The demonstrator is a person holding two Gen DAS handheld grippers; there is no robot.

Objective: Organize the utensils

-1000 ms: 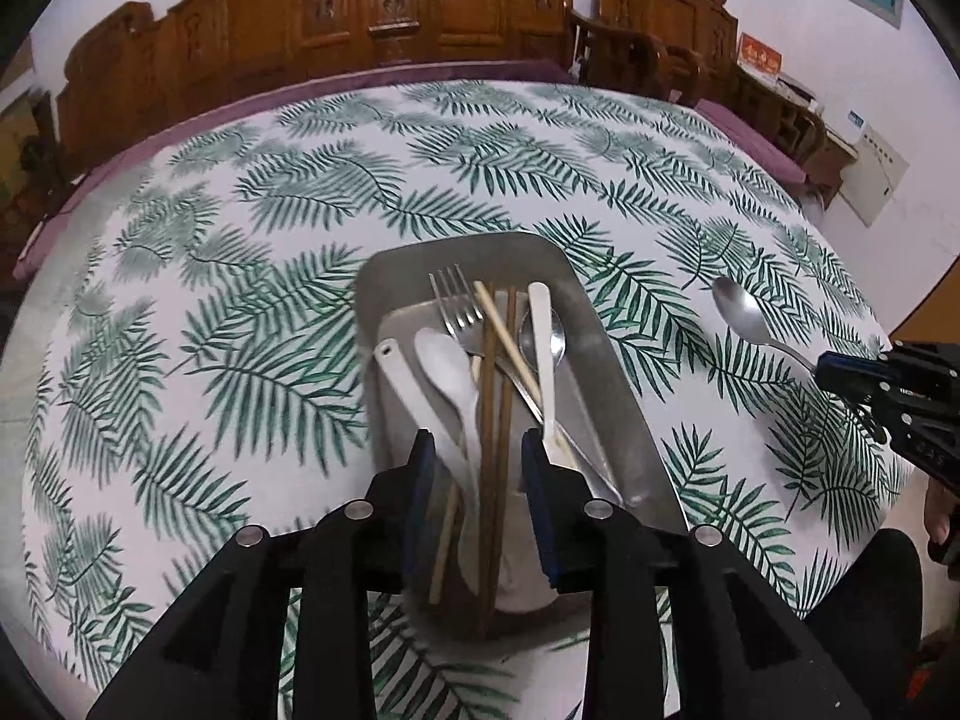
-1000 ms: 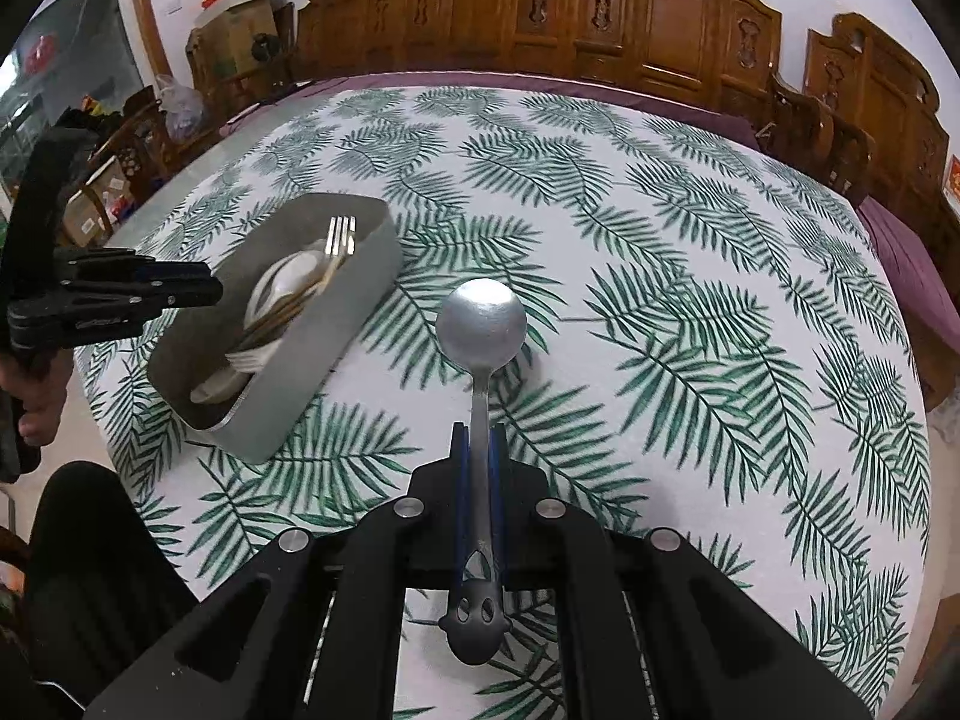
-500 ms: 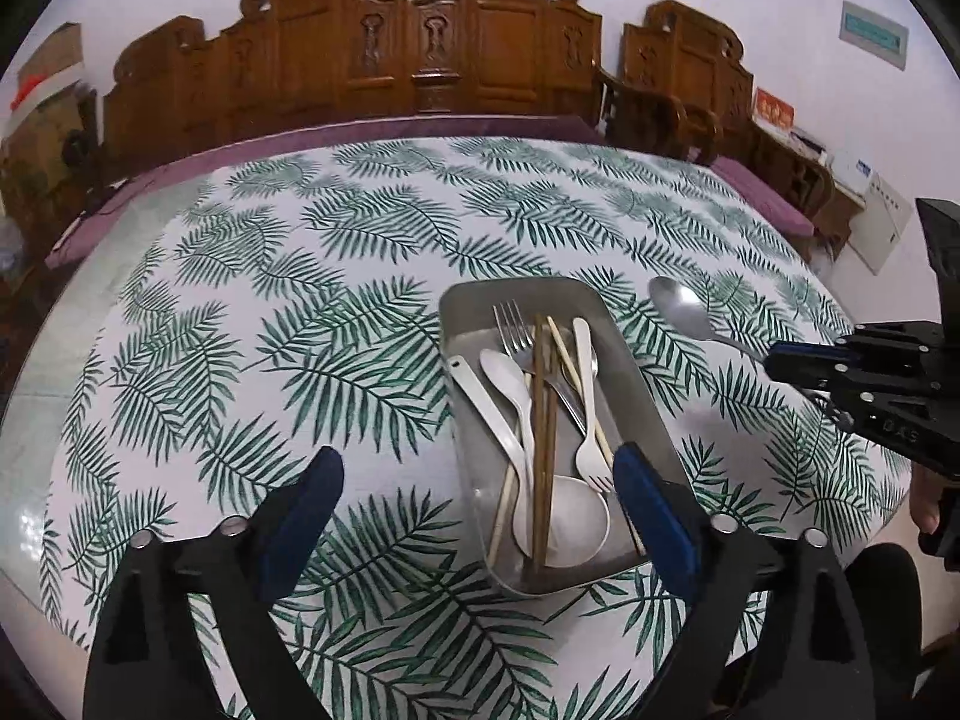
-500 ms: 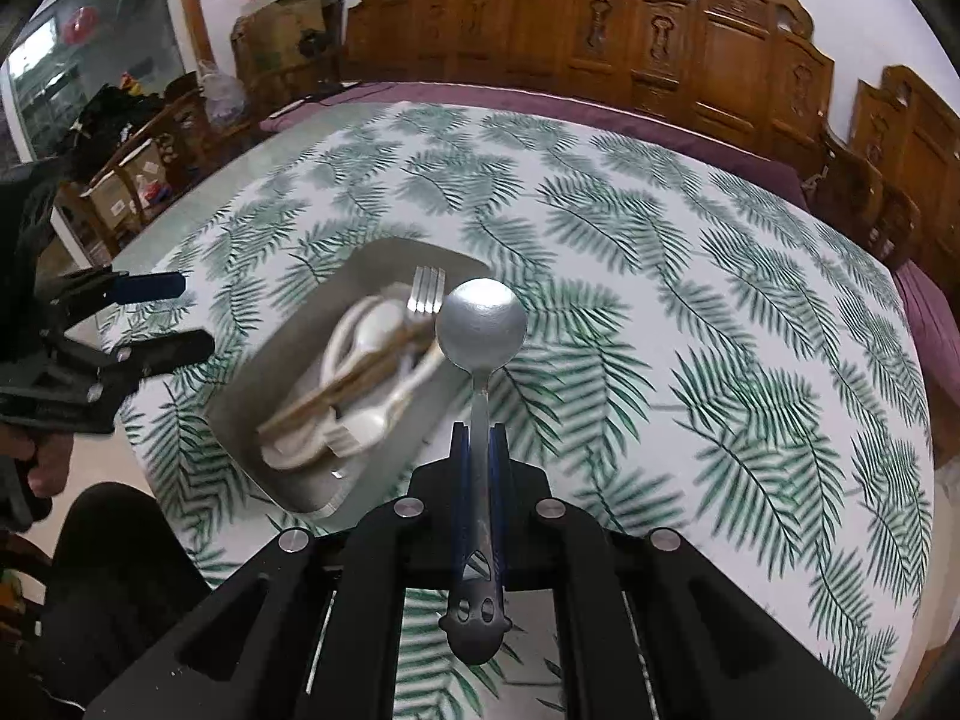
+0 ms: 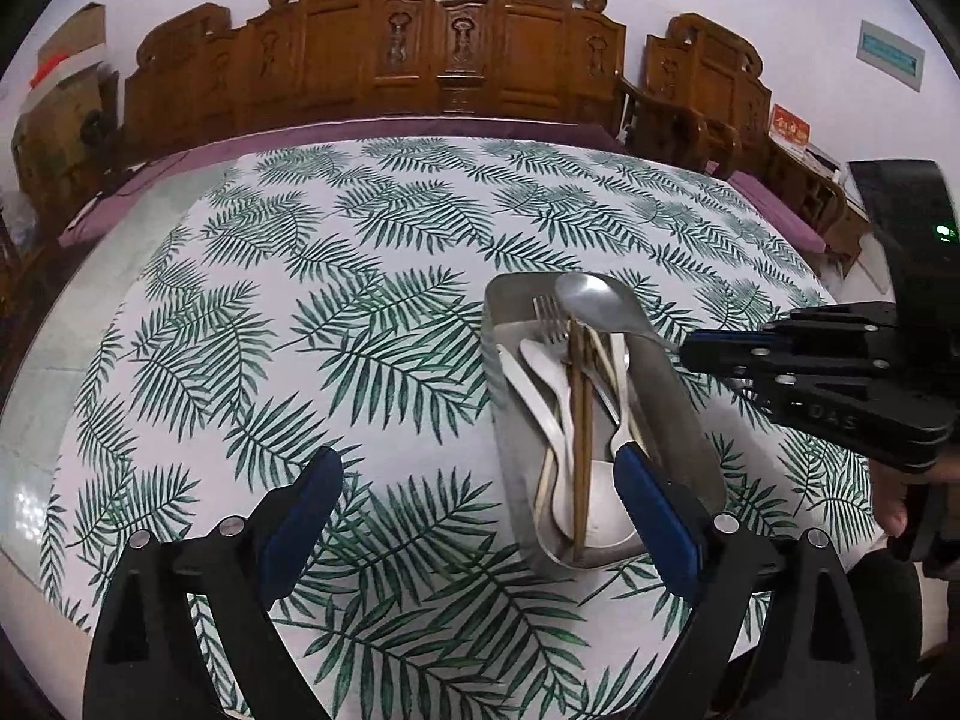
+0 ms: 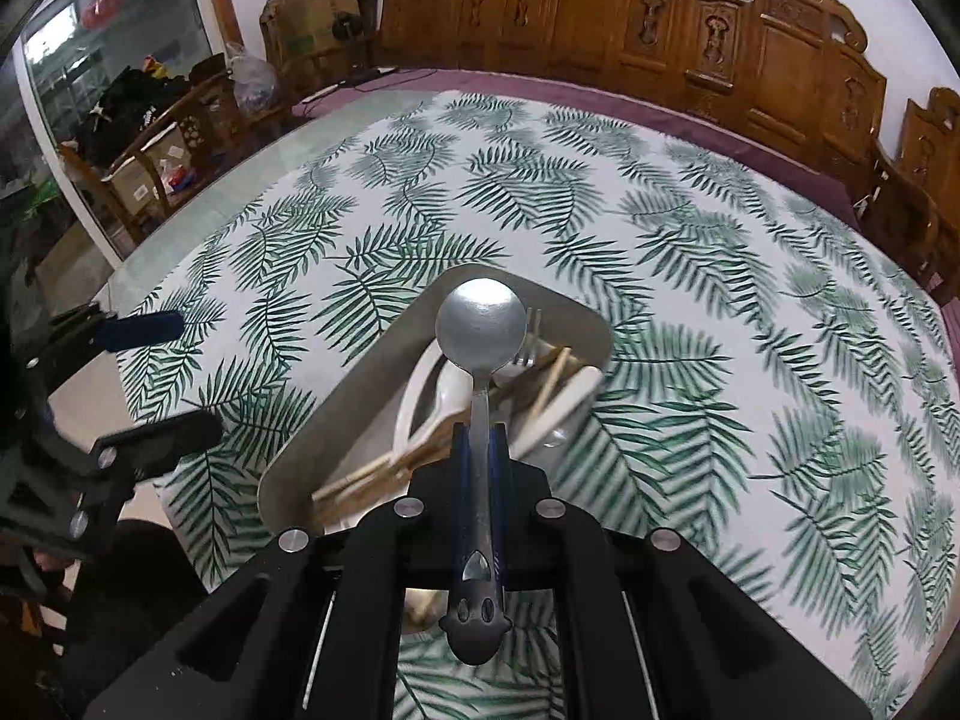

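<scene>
A metal tray (image 5: 678,414) (image 6: 336,420) on the leaf-print tablecloth holds a fork (image 5: 549,315), white spoons (image 5: 543,384), chopsticks (image 5: 579,420) and other utensils. My right gripper (image 6: 480,450) is shut on a metal spoon (image 6: 480,318) and holds its bowl above the tray's far end; the spoon also shows in the left wrist view (image 5: 591,300). My left gripper (image 5: 474,498) is open wide and empty, above the table at the tray's near end, its right finger over the tray.
Carved wooden chairs (image 5: 456,54) line the far side of the round table (image 5: 300,312). Boxes and clutter (image 6: 180,120) stand off the table's left in the right wrist view.
My left gripper opened, let go of the utensils in the tray and drew back. My right gripper carried the metal spoon leftwards from over the tablecloth to above the tray.
</scene>
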